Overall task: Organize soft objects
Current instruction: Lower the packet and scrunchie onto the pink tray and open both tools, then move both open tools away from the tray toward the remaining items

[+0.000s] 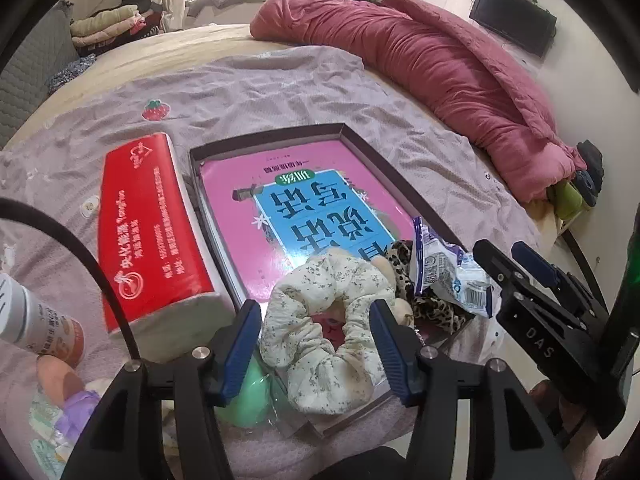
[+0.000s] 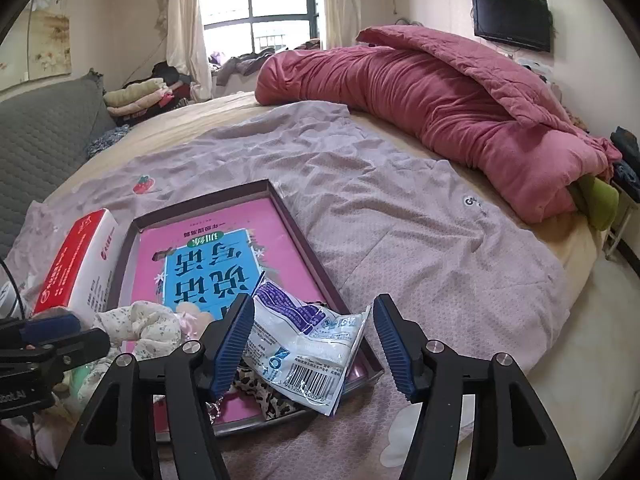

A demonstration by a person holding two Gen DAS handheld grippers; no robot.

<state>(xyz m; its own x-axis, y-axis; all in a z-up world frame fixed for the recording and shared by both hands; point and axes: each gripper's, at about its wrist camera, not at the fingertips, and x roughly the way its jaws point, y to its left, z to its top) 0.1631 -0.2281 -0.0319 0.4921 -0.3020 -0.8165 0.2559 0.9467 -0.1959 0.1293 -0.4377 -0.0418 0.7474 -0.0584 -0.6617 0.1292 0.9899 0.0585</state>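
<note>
A dark shallow tray (image 1: 362, 148) lies on the bed with a pink and blue book (image 1: 304, 208) in it. A cream floral scrunchie (image 1: 320, 320) lies on the tray's near end, between the open fingers of my left gripper (image 1: 316, 344). A leopard-print scrunchie (image 1: 424, 292) and a white and blue plastic packet (image 1: 444, 268) lie beside it. My right gripper (image 2: 314, 346) is open over the packet (image 2: 304, 344), with the leopard scrunchie (image 2: 268, 392) under it. The floral scrunchie (image 2: 148, 328) and the tray (image 2: 308, 248) also show in the right wrist view.
A red tissue pack (image 1: 152, 236) lies left of the tray, also in the right wrist view (image 2: 76, 264). A green soft ball (image 1: 252, 396), a bottle (image 1: 40, 320) and small items lie at near left. A rolled red quilt (image 2: 440, 112) lies far right on the lilac sheet (image 2: 400, 220).
</note>
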